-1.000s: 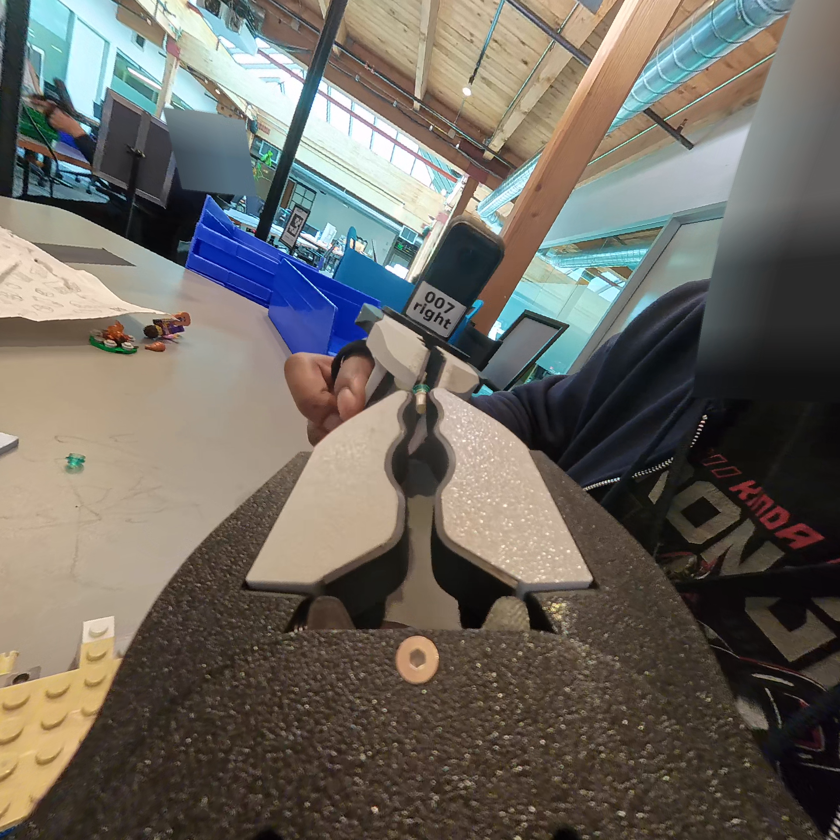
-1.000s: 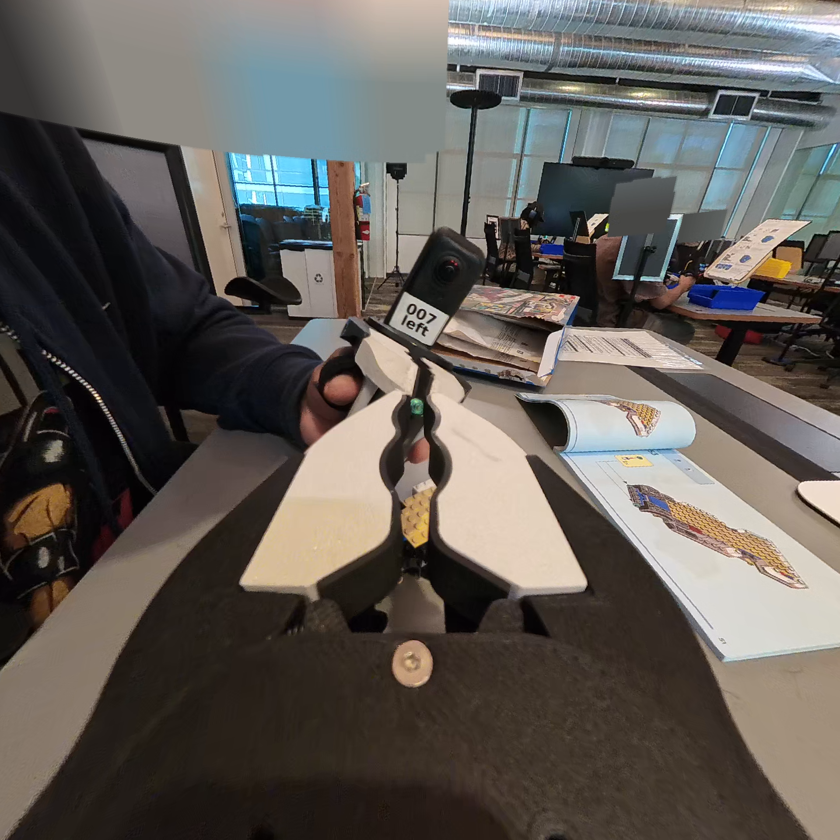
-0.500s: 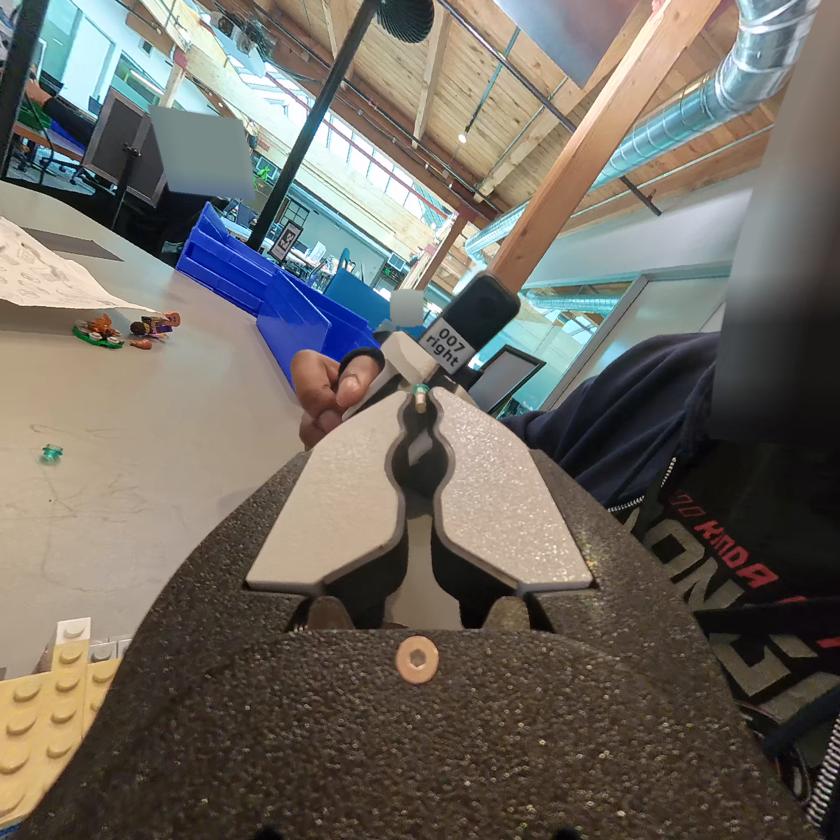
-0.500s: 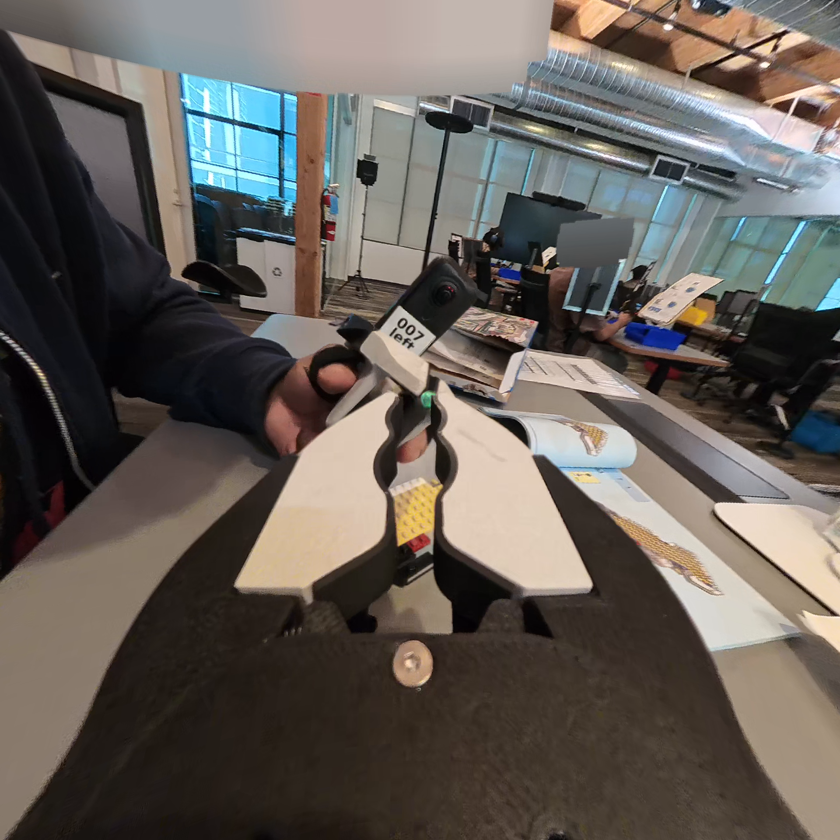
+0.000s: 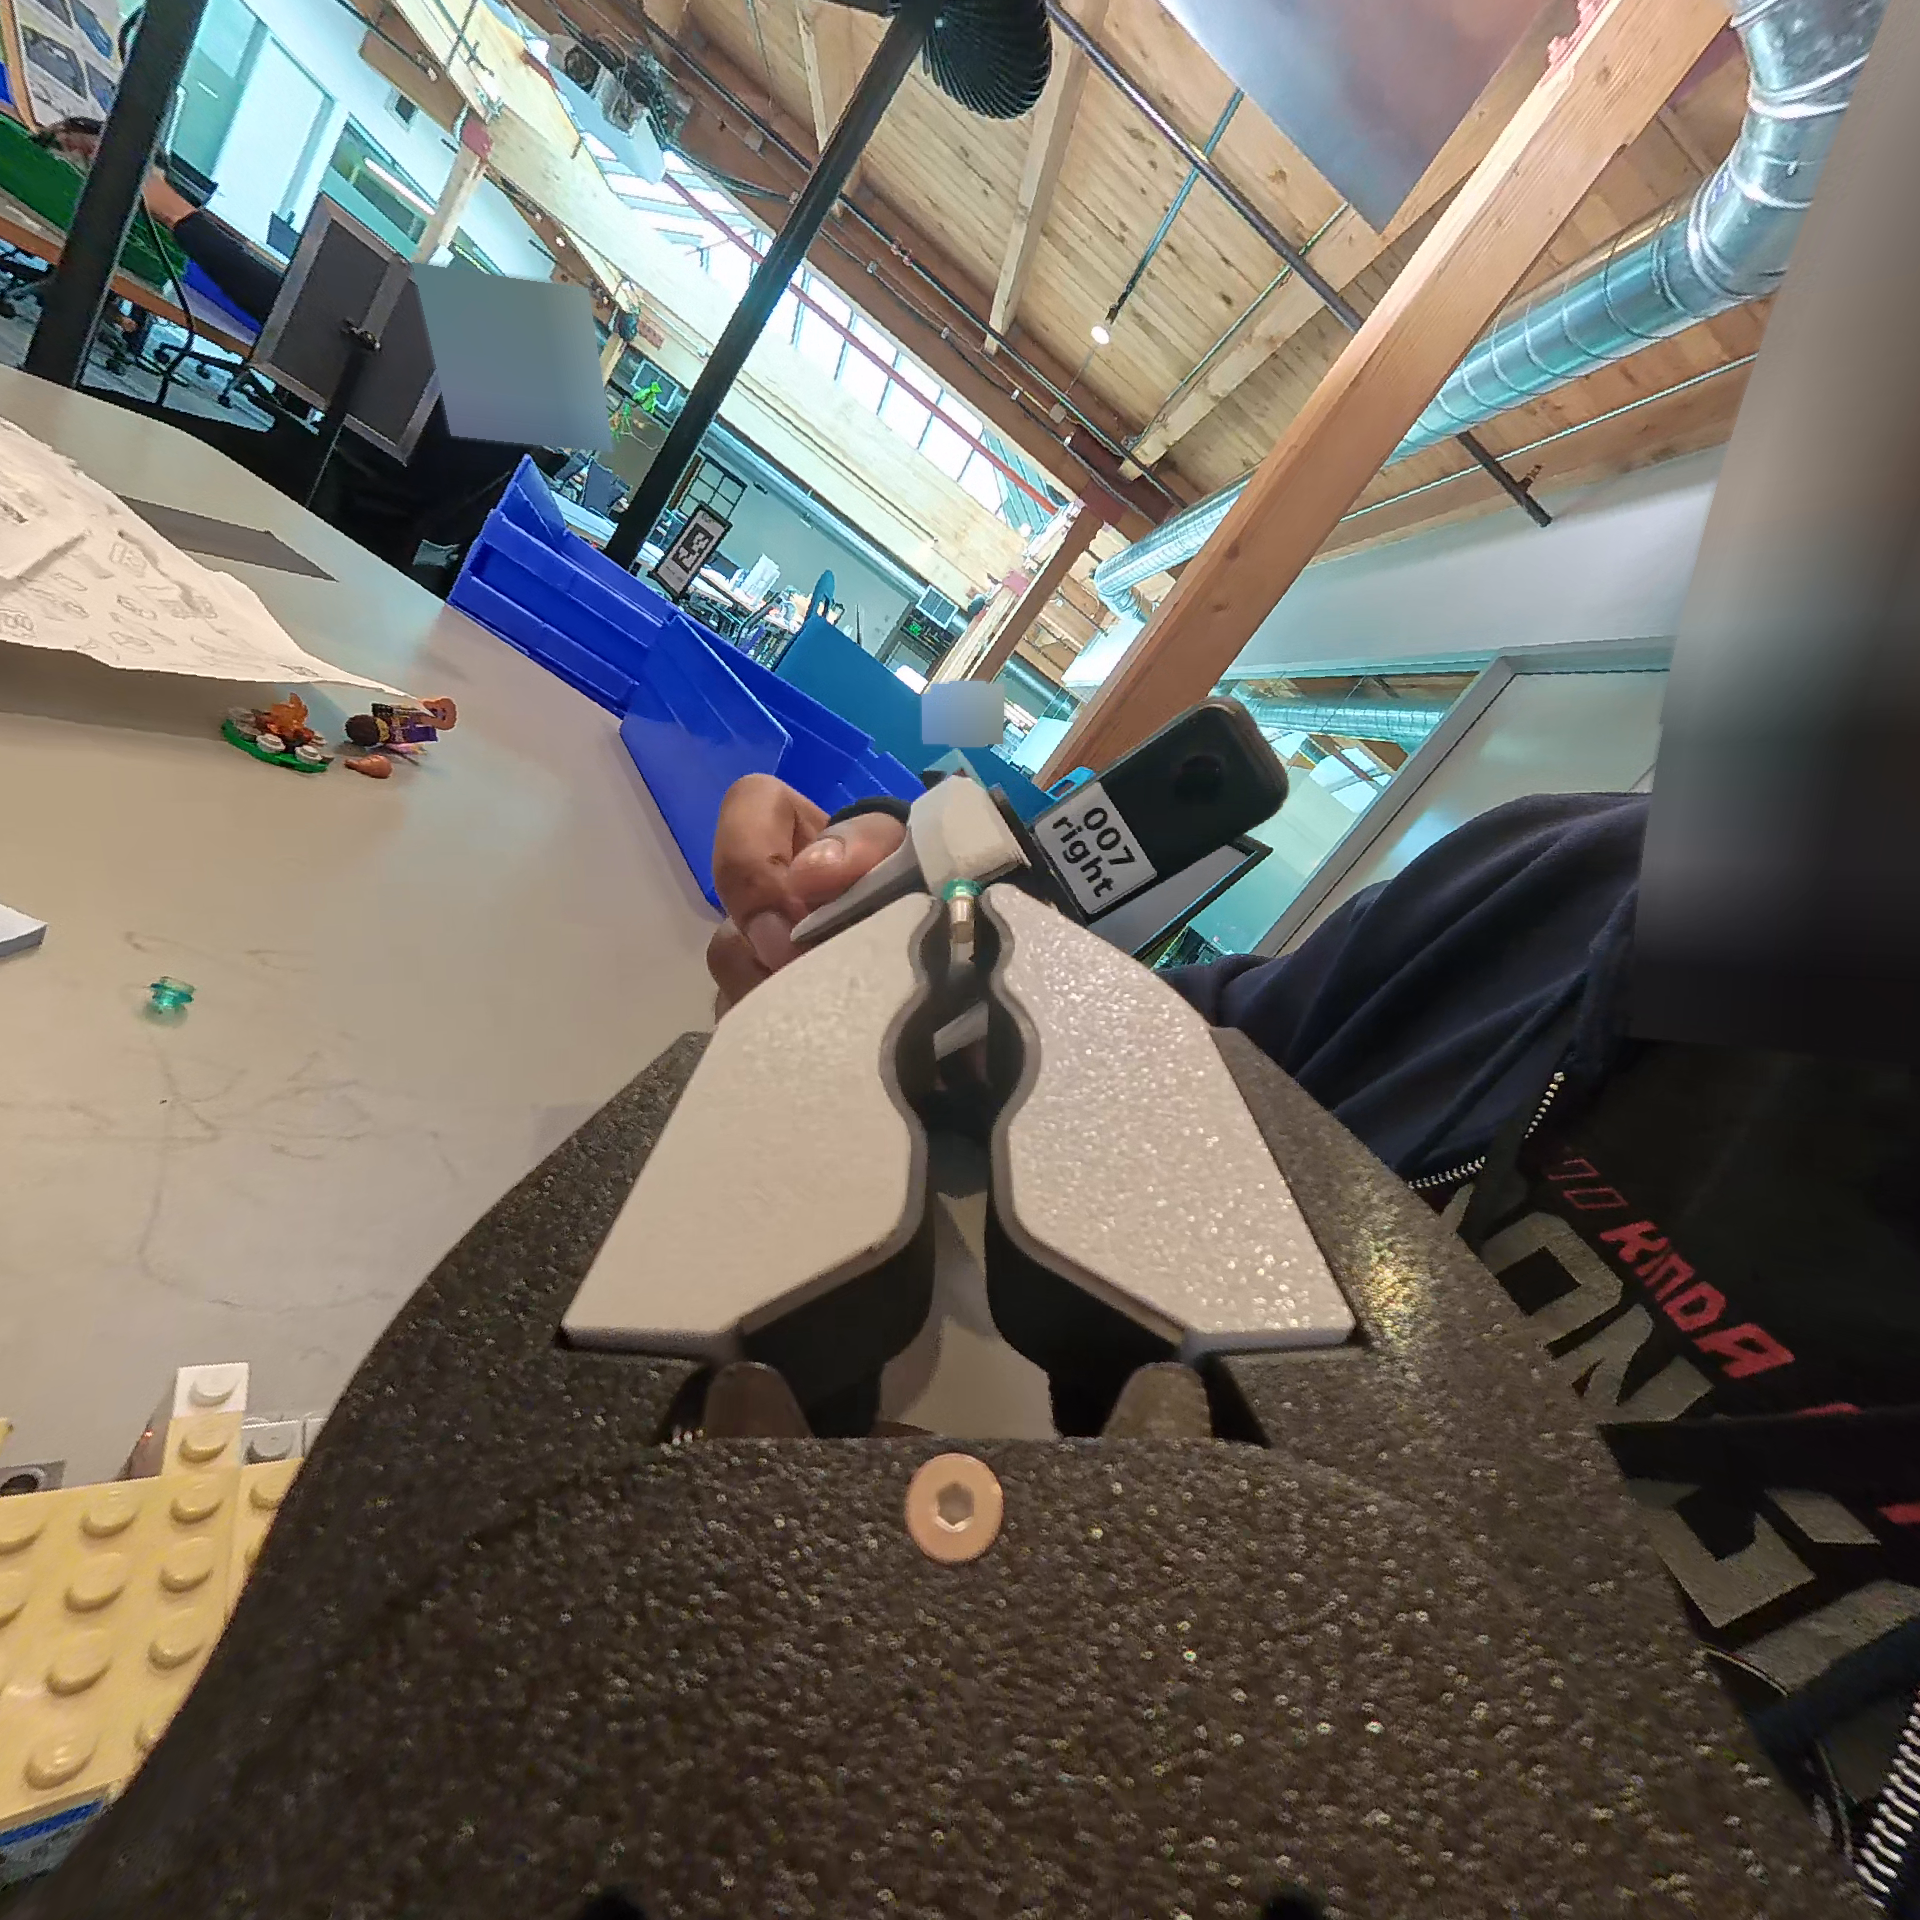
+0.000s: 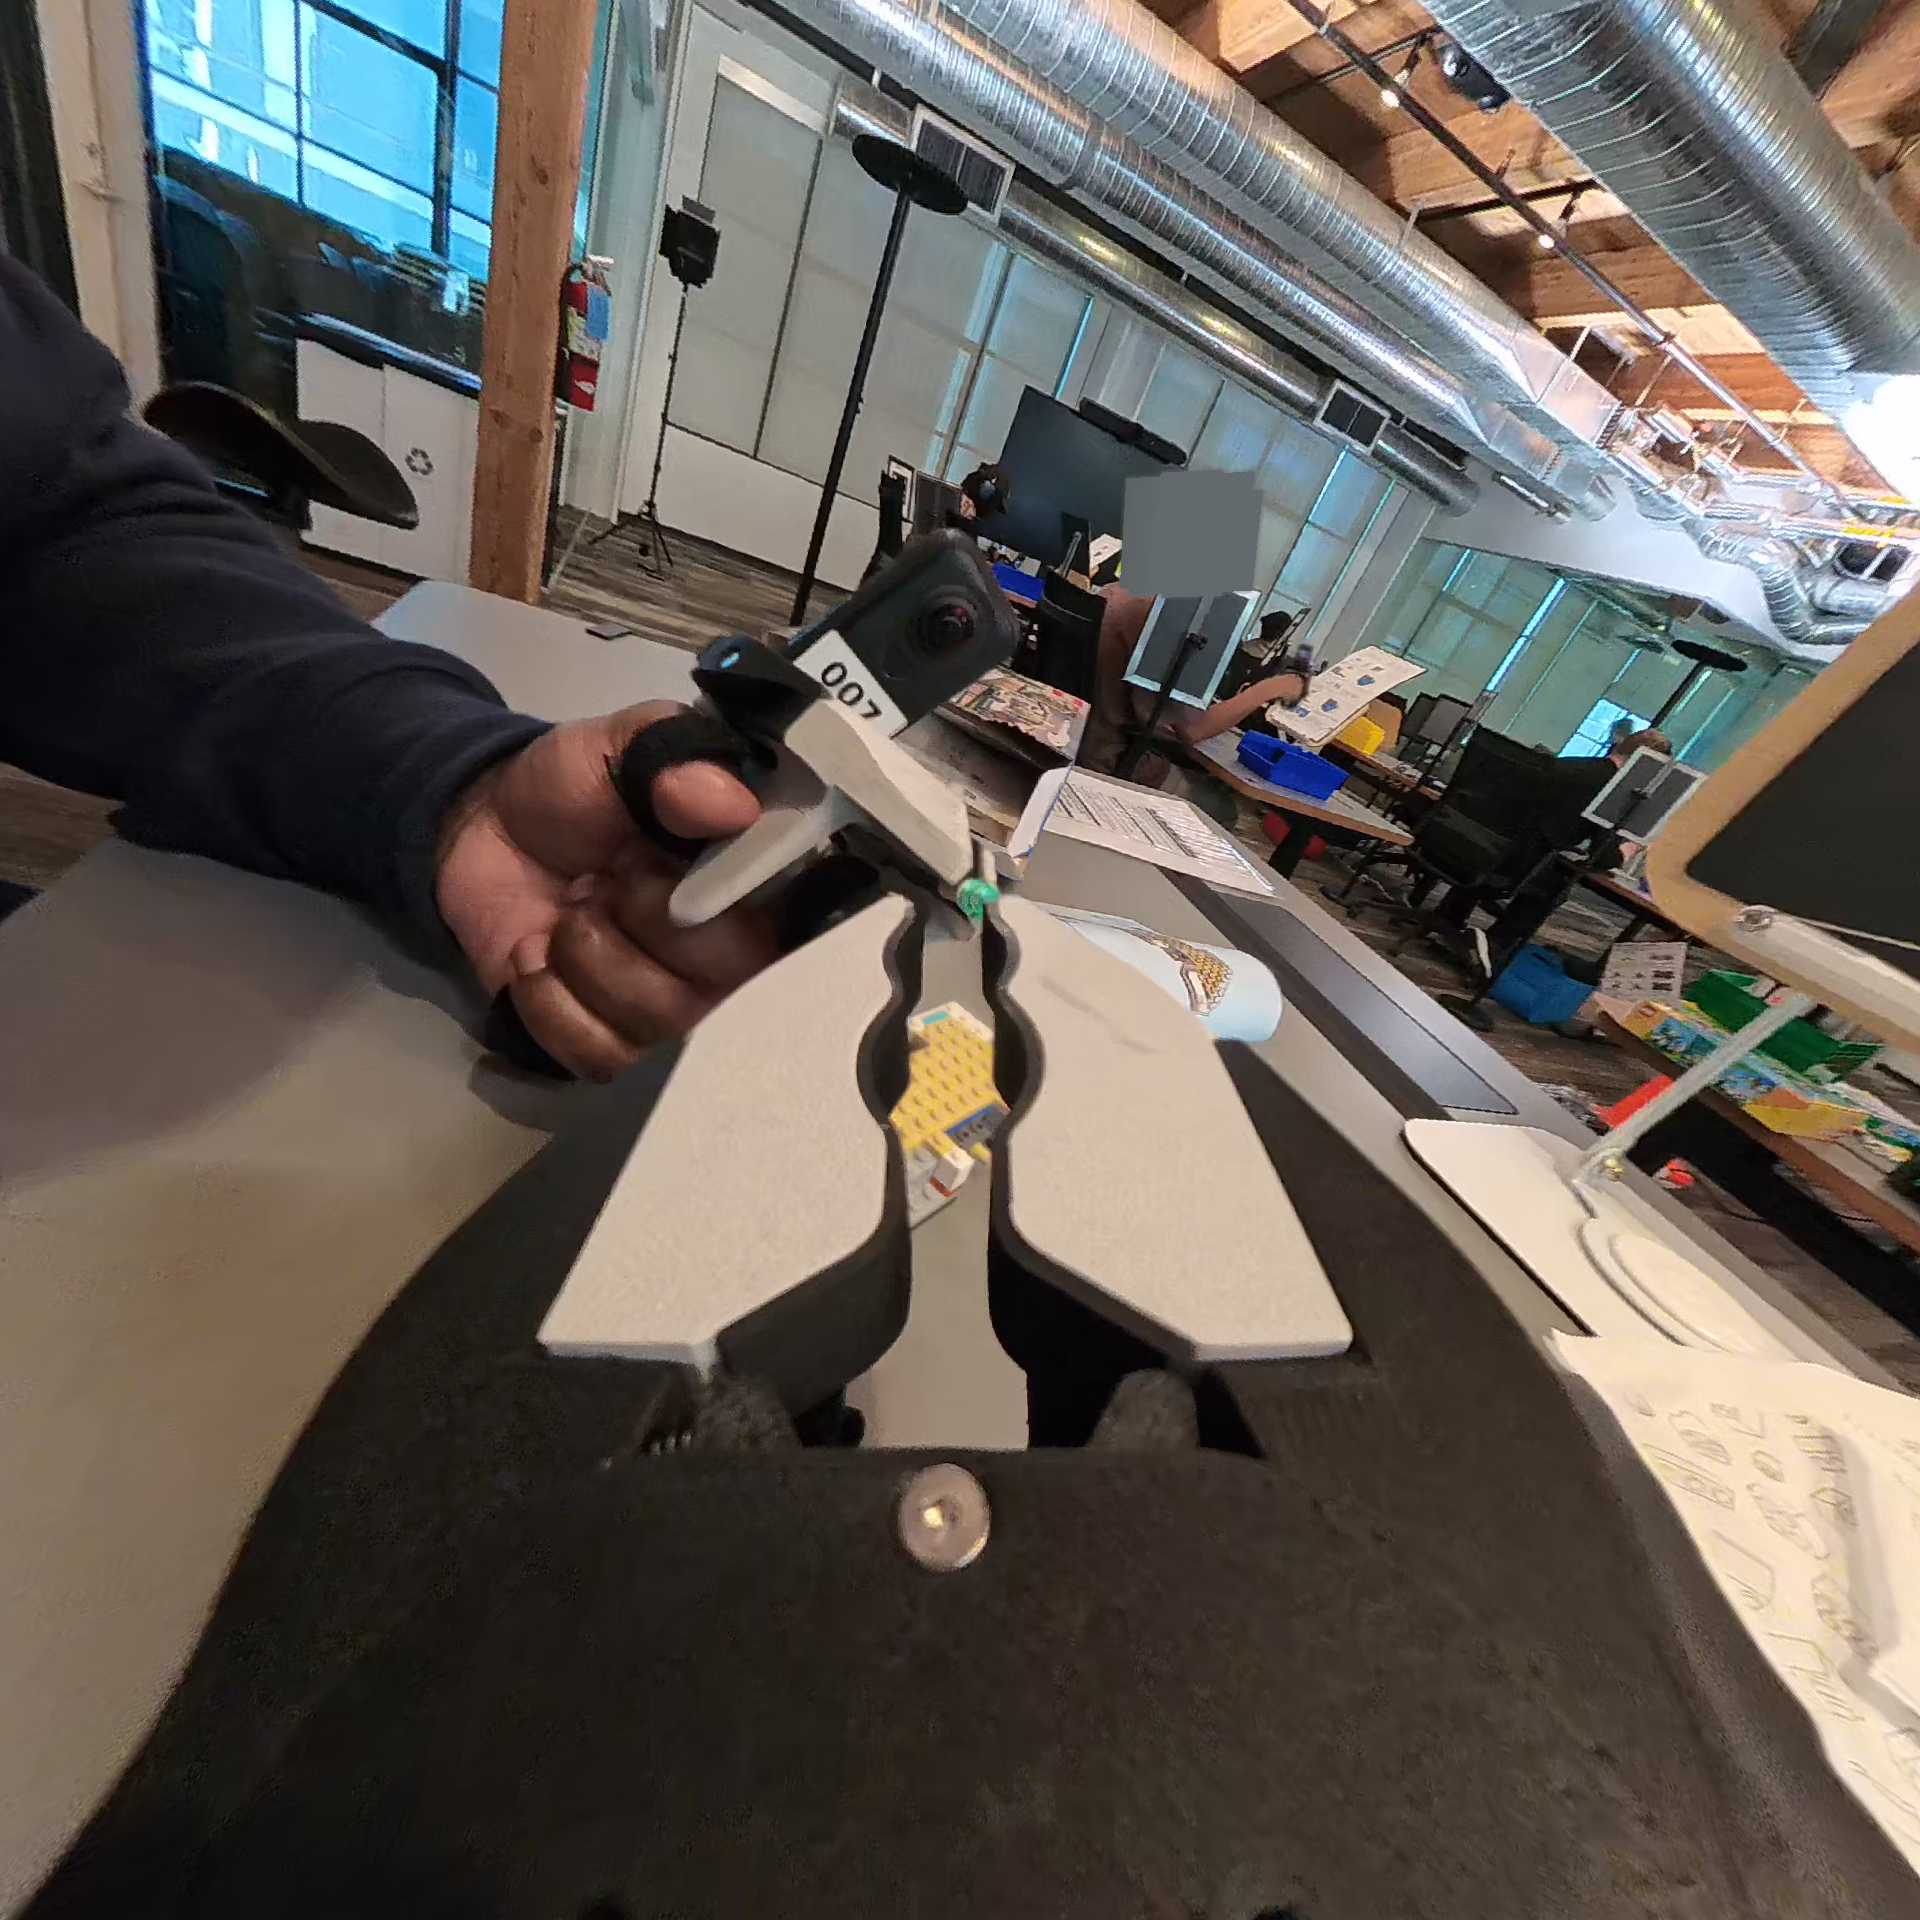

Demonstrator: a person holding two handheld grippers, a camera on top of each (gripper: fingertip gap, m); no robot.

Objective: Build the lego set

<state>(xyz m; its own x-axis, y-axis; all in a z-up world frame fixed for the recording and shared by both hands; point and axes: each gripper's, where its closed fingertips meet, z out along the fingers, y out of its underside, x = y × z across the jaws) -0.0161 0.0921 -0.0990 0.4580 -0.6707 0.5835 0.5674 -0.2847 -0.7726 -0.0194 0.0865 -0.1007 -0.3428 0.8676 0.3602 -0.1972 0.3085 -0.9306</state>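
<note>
My left gripper [image 5: 958,906] is shut on a small tan peg [image 5: 962,925] with a green cap [image 5: 958,889] at its outer end. It is raised above the grey table [image 5: 364,1039]. My right gripper [image 6: 954,906] faces it tip to tip, and its jaws stand apart around the green cap [image 6: 975,896]. A gap shows between its left pad and the cap. The right gripper's fingers show in the left wrist view [image 5: 961,836], just beyond the cap. The left gripper's fingers [image 6: 883,790], in a person's hand, show in the right wrist view.
A yellow studded plate [image 5: 94,1558] lies below the left gripper and shows between the right fingers [image 6: 945,1081]. On the table are a loose teal stud [image 5: 166,995], minifigure parts [image 5: 312,727], blue bins [image 5: 644,644], an open booklet [image 6: 1195,977] and a printed sheet [image 6: 1787,1538]. My left and right fingertips are right by each other.
The right jaws, closed on the green cap a second ago, have opened around it. The left gripper stays shut on the peg. Both grippers have tilted and rolled.
</note>
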